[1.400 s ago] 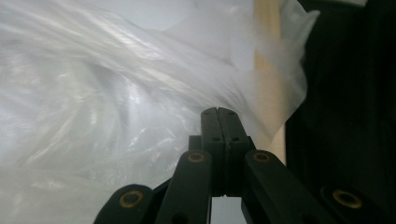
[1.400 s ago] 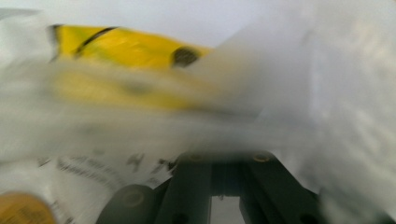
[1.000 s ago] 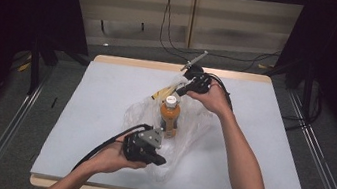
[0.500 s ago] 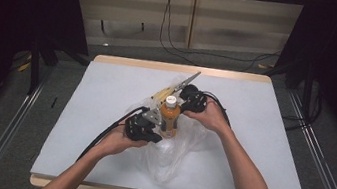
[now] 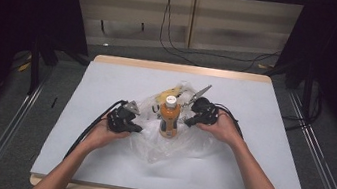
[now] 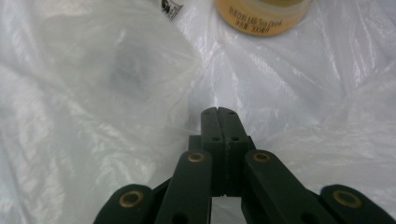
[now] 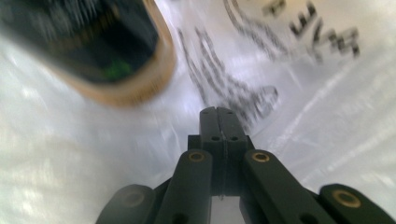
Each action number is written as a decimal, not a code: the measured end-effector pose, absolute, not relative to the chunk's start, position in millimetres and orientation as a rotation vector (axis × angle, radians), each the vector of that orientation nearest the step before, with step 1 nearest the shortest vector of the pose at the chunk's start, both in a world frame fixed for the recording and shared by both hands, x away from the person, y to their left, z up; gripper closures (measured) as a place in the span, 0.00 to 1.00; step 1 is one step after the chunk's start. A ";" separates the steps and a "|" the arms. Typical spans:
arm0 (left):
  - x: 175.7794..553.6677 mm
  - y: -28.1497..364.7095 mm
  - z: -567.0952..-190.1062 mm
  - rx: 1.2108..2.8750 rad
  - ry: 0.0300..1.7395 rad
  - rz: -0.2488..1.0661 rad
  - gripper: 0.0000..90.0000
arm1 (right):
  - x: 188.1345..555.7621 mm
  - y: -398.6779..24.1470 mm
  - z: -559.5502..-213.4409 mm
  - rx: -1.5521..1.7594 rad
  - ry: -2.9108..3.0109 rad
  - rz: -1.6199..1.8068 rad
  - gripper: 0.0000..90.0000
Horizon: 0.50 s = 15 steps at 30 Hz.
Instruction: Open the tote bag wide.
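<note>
The orange plastic drink bottle (image 5: 168, 120) stands on the crumpled clear plastic bag (image 5: 177, 144), not yet inside, while the left gripper (image 5: 135, 128) and the right gripper (image 5: 187, 122) are both clenched beside it on nothing.

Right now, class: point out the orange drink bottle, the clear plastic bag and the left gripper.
orange drink bottle (image 5: 168, 121): high view, orange body.
clear plastic bag (image 5: 176, 148): high view, crumpled front part.
left gripper (image 6: 218, 113): left gripper view, tips of shut jaws.

Bare forearms without sleeves, black left gripper (image 5: 132, 125) with grey three-cornered plate, black right gripper (image 5: 188, 123), trailing black cables, matte black jaws, brass-coloured pivot rings, small dark holes, possibly screws.
</note>
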<state>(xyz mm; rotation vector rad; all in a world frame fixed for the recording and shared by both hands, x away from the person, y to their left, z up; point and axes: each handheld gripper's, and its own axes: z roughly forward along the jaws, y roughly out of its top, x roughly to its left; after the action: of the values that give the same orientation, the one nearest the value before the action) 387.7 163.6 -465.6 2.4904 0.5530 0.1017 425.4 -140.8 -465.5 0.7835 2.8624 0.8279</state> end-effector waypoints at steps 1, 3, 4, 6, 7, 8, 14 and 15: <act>387.5 166.2 -465.5 2.486 0.563 0.105 1.00 | 423.9 -144.4 -465.0 0.779 2.861 0.814 1.00; 386.4 171.3 -465.2 2.488 0.573 0.105 1.00 | 419.2 -151.9 -464.8 0.758 2.853 0.803 1.00; 386.2 173.9 -465.5 2.483 0.572 0.104 1.00 | 417.2 -154.0 -464.9 0.761 2.846 0.807 1.00; 386.6 177.8 -465.3 2.481 0.589 0.100 1.00 | 413.9 -159.3 -465.7 0.777 2.836 0.824 1.00; 386.7 179.1 -464.8 2.486 0.594 0.108 1.00 | 412.8 -161.5 -465.9 0.771 2.832 0.825 1.00; 386.8 180.7 -464.7 2.489 0.597 0.106 1.00 | 411.7 -163.7 -465.7 0.774 2.829 0.821 1.00; 386.0 189.8 -466.7 2.457 0.617 0.109 1.00 | 407.1 -188.1 -464.8 0.819 2.802 0.785 1.00; 386.1 190.1 -467.0 2.450 0.620 0.107 1.00 | 406.3 -191.8 -464.9 0.830 2.795 0.779 1.00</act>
<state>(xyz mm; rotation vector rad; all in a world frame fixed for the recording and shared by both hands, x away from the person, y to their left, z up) 386.1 190.1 -467.0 2.4498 0.6201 0.1069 406.3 -191.8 -464.9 0.8302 2.7953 0.7795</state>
